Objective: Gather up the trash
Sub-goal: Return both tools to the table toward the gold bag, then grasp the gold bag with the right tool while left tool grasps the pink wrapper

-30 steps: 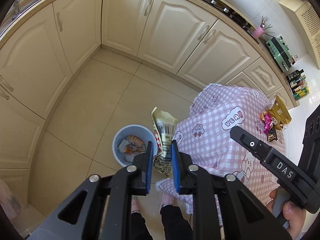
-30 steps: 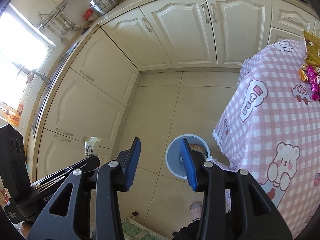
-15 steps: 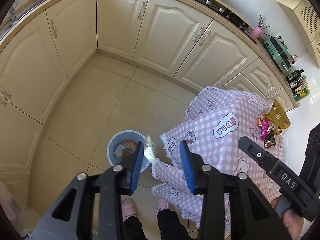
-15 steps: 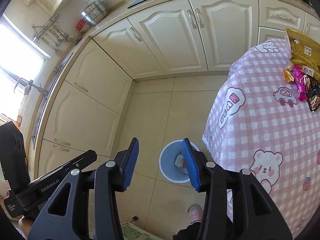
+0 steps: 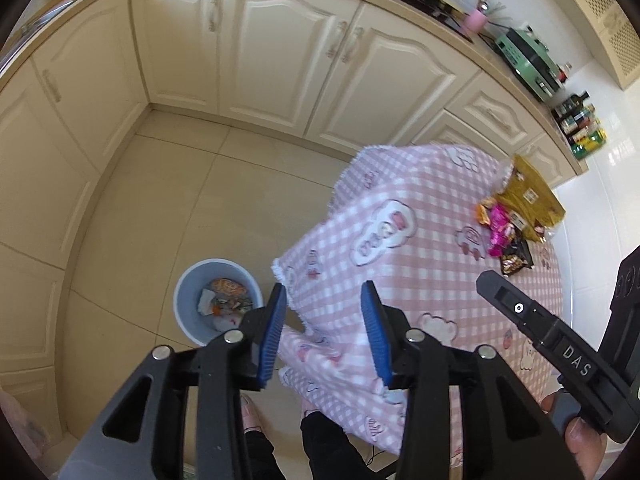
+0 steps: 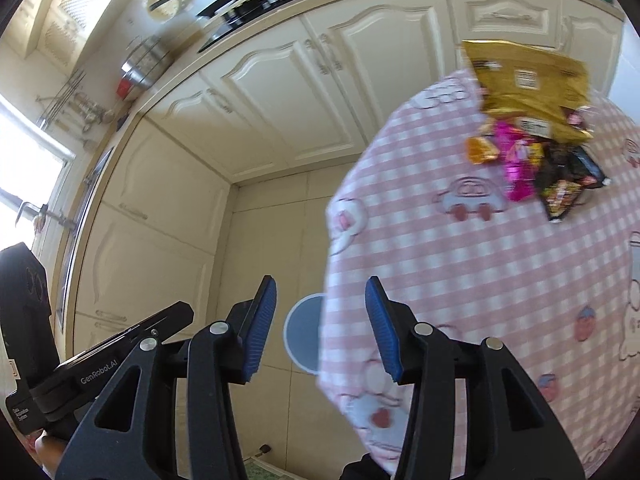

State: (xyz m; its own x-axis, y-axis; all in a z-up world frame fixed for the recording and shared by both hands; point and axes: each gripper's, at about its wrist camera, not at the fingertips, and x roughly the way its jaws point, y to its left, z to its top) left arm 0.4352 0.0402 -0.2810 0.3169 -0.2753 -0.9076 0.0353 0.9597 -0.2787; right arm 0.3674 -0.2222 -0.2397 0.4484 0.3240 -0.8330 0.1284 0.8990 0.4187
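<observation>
On the floor stands a pale blue bin (image 5: pixel 188 308) with several wrappers inside it. It shows partly behind the tablecloth's edge in the right wrist view as well, the bin (image 6: pixel 302 336). My left gripper (image 5: pixel 323 292) is open and empty, above the table's near corner, to the right of the bin. My right gripper (image 6: pixel 321 284) is open too, with nothing between its blue pads. At the table's far side lies a trash pile: a gold bag (image 5: pixel 528 196) (image 6: pixel 528 84), a pink wrapper (image 5: pixel 498 224) (image 6: pixel 516 160) and a dark wrapper (image 5: pixel 516 260) (image 6: pixel 564 184).
The table carries a pink checked cloth (image 5: pixel 420 280) (image 6: pixel 480 280) that hangs over its edges. Cream cabinets (image 5: pixel 280 60) line the corner behind. The other tool's body (image 5: pixel 560 344) crosses the lower right of the left wrist view. A person's feet show below the table edge.
The printed bag that my left gripper held is gone from its jaws, which stand wider. Both views have swung from the bin toward the table and the trash pile.
</observation>
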